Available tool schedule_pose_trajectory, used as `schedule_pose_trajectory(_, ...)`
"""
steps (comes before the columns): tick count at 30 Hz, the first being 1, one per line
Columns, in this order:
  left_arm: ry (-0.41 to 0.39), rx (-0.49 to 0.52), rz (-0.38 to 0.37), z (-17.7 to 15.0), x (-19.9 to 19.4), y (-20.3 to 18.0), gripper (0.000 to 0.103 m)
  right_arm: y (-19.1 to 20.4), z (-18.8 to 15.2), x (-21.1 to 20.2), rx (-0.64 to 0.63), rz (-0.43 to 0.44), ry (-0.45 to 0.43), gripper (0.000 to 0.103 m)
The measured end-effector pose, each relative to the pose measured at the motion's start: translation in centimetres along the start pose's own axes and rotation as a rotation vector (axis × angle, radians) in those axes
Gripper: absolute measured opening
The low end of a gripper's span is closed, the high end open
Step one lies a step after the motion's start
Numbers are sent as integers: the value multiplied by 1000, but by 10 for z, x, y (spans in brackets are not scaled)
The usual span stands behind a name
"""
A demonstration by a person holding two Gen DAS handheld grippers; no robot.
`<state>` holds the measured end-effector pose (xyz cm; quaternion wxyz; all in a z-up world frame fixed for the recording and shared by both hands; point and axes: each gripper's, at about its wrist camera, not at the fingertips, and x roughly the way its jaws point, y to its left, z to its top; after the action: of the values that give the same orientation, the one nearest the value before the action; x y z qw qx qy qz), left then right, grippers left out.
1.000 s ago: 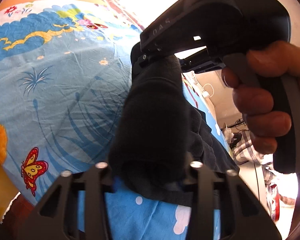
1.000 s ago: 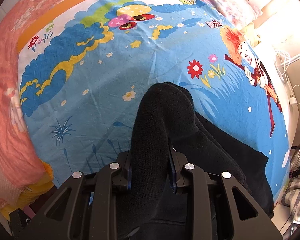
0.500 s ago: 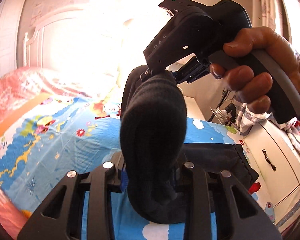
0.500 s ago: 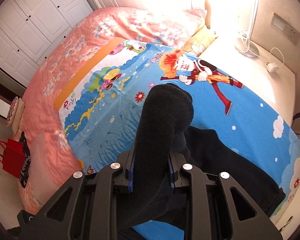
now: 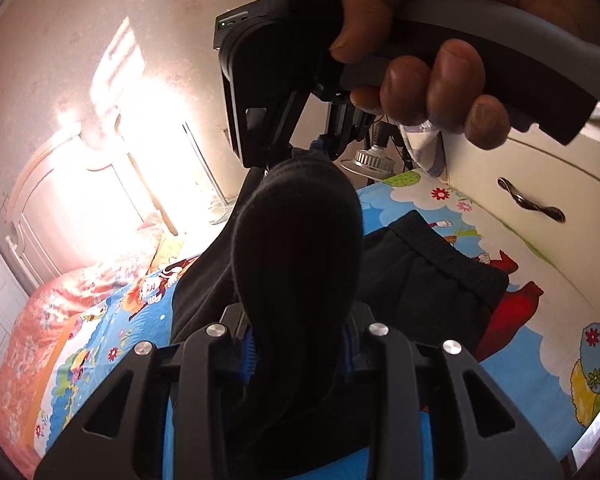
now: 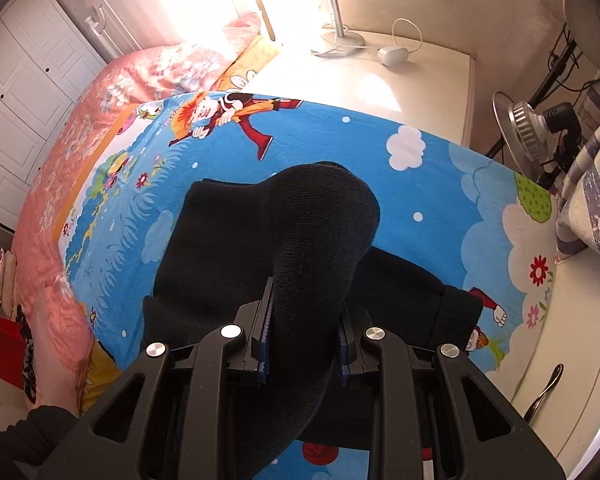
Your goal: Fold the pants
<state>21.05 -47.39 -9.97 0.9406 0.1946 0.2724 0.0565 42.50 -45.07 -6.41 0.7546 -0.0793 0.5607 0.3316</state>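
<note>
Both claws have swung toward the bed's foot; left claw and right claw each clench black pants.

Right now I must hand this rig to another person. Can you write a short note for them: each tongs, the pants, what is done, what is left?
Left tongs: shut on a bunched end of the black pants, lifted.
Right tongs: shut on another bunch of the same pants, also lifted.
Pants: the rest lies on the blue sheet.
Done: both ends picked up above the lying part.
Left: lay the held ends down over the lying part, release, and flatten. Further folds may be needed.
</note>
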Motion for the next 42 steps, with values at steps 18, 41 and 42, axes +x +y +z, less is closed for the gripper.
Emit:
schedule_pose_trajectory(18,5,404,89,-77,37,-95,68,-81,-42,66,103,42,33,53)
schedule_pose_trajectory(41,-127,605,157,-55,30,-154,24,-133,-40,33,235,-68,-11,21)
schedule_pose_trajectory(42,-124,611,154,-56,33,-159,24,-136,-40,35,235,-76,-4,21)
